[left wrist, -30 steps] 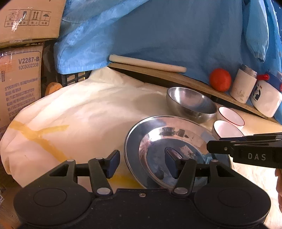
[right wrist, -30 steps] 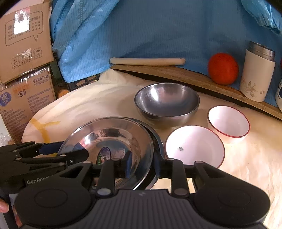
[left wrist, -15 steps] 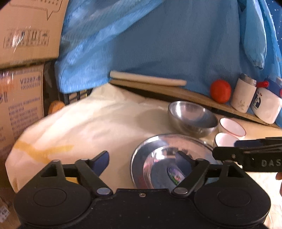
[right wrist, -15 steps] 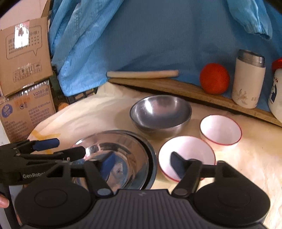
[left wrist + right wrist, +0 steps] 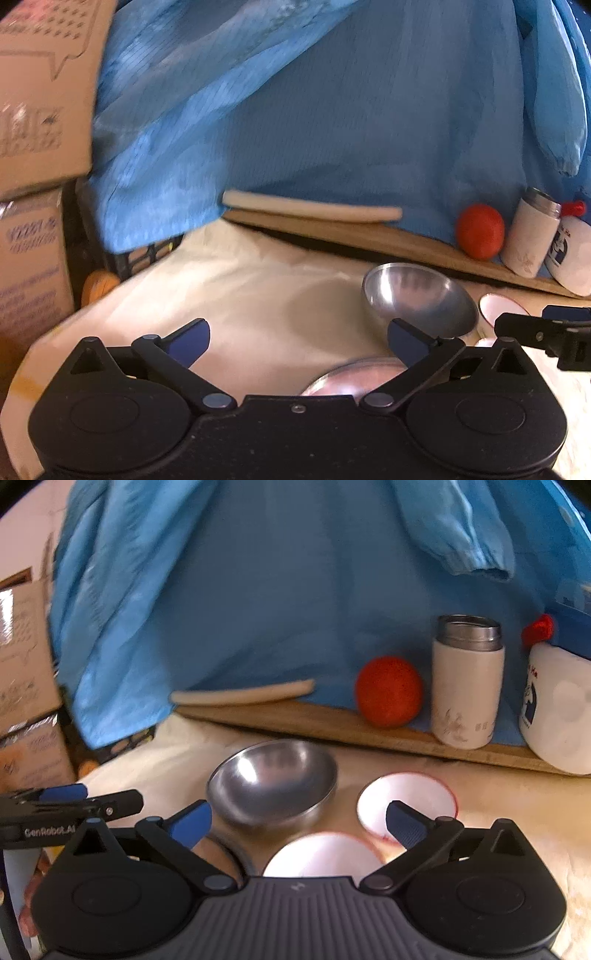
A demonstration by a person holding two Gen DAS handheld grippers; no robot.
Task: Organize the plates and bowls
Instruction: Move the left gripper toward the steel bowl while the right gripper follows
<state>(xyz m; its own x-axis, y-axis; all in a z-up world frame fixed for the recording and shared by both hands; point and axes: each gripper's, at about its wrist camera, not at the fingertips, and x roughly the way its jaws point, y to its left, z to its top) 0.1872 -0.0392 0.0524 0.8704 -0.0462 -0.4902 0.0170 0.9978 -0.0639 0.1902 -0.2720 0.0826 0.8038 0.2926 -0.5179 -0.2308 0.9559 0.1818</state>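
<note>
Cream cloth (image 5: 517,812) under blue drape. Steel bowl (image 5: 273,782) centre; two white bowls (image 5: 406,794) beside it, right; plates (image 5: 354,373) nearest me. My left gripper (image 5: 299,339) and right gripper (image 5: 299,819): jaws opening, nothing between. Steel: light, slippery. White bowls: likely fragile. Grip rims.

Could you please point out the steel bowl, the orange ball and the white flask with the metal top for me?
steel bowl (image 5: 273,781): right wrist view, on its inner hollow.
orange ball (image 5: 388,691): right wrist view, on the middle of its front.
white flask (image 5: 467,690): right wrist view, on its white body below the metal top.
</note>
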